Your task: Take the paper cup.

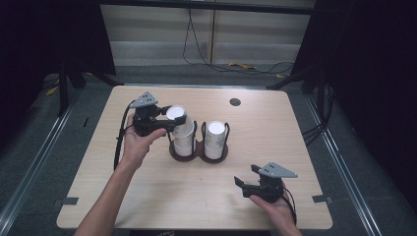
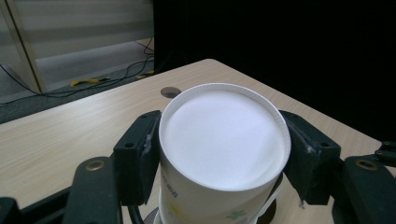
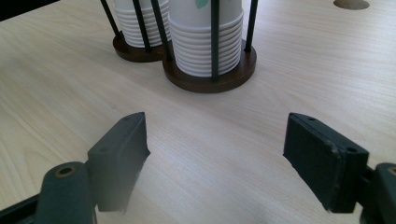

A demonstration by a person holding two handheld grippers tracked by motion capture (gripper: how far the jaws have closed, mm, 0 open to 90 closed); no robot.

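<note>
A dark wooden cup holder (image 1: 198,156) with thin black rods stands mid-table and carries two stacks of upside-down white paper cups. My left gripper (image 1: 176,120) is shut on the top cup (image 2: 224,135) of the left stack (image 1: 183,142); its black pads (image 2: 137,154) press the cup's sides just below the white base. The held cup sits slightly tilted on its stack. The right stack (image 1: 215,137) stands untouched. Near the front right of the table my right gripper (image 1: 246,176) rests open, jaws wide apart with only bare tabletop between them (image 3: 215,140), facing the holder's base (image 3: 210,84).
A round cable hole (image 1: 235,102) lies in the table's far side. Black cables (image 1: 206,59) trail on the floor behind the table. The light wood table (image 1: 98,196) has bare surface on its left, front and right sides.
</note>
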